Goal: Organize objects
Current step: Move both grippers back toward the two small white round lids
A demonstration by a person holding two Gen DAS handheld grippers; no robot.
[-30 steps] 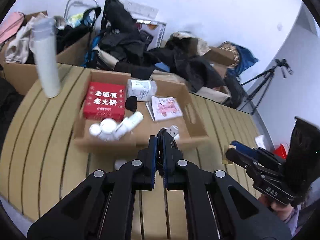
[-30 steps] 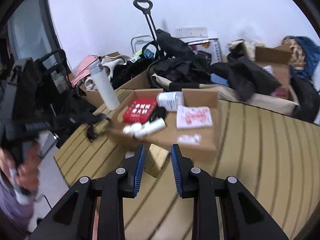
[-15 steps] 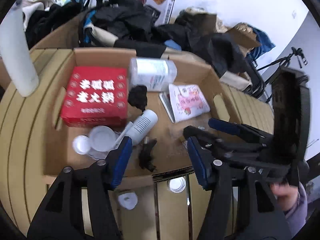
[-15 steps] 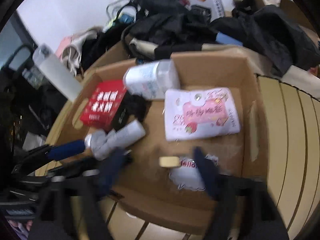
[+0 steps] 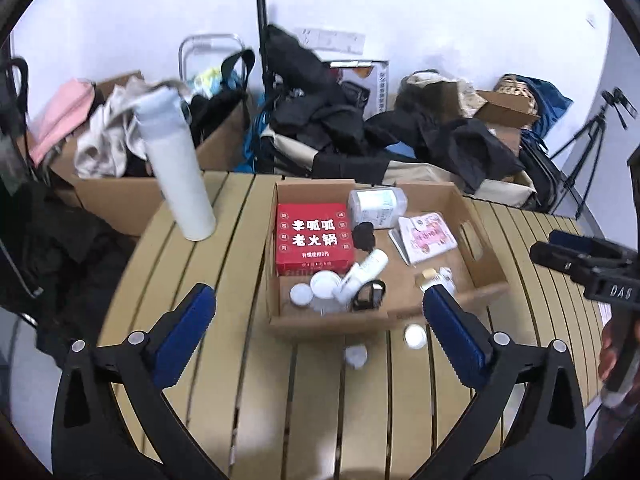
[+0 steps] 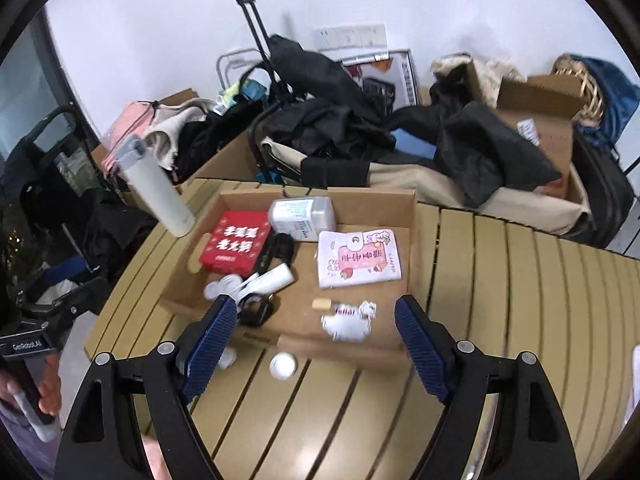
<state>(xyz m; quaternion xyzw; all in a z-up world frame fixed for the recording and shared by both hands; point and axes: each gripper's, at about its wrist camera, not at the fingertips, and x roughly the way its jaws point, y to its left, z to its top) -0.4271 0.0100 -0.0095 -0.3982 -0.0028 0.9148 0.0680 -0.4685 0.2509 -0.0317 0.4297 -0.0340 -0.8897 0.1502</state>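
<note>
White tube [image 6: 269,281] diagonal in cardboard box [image 6: 404,216]

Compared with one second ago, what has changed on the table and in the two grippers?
Both grippers let go. The left gripper, shut on a black clip, has just been opening; the clip now lies in the cardboard box. The right gripper, which held a small tan block, opened too; the block lies in the box. Both pulled back. The red box, white bottle and two caps stayed.
</note>
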